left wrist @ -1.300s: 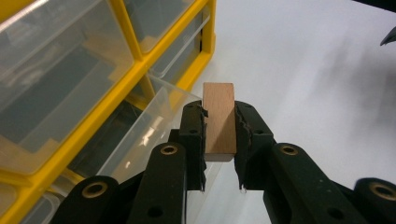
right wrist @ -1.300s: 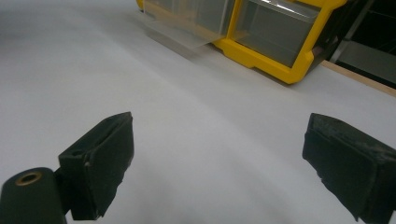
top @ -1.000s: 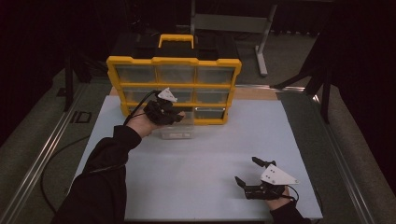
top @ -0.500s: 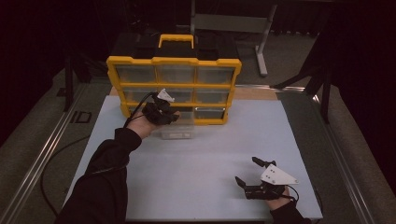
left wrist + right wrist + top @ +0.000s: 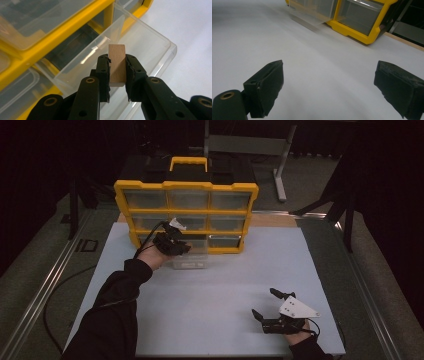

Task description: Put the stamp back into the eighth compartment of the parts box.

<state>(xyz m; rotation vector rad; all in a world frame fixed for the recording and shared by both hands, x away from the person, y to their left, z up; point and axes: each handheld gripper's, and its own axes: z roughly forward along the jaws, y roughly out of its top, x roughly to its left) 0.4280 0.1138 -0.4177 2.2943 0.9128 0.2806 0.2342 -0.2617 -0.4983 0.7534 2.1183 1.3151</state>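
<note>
Left: your left gripper (image 5: 117,72) holds a small wooden block (image 5: 117,63) upright, its jaws closed onto the block's two long faces, poised above the pulled-out clear drawer (image 5: 140,50) of the yellow organiser (image 5: 185,215). In the high view the same gripper (image 5: 172,242) sits over that drawer (image 5: 190,257), which juts from the bottom row onto the white table (image 5: 220,285). The grip covers only the lower part of the block, so if you tilt the hand or ease the jaws too early, the block could pivot and tumble. It hangs close to the drawer's front wall; released there, it may strike the rim and bounce out onto the table. Pressing down on the thin plastic wall could also push the drawer askew or drag it off its runners.

Right: your right gripper (image 5: 277,312) rests low near the table's near edge, jaws spread wide with nothing between them (image 5: 327,92), well apart from the organiser. It cannot steady the drawer from there.
</note>
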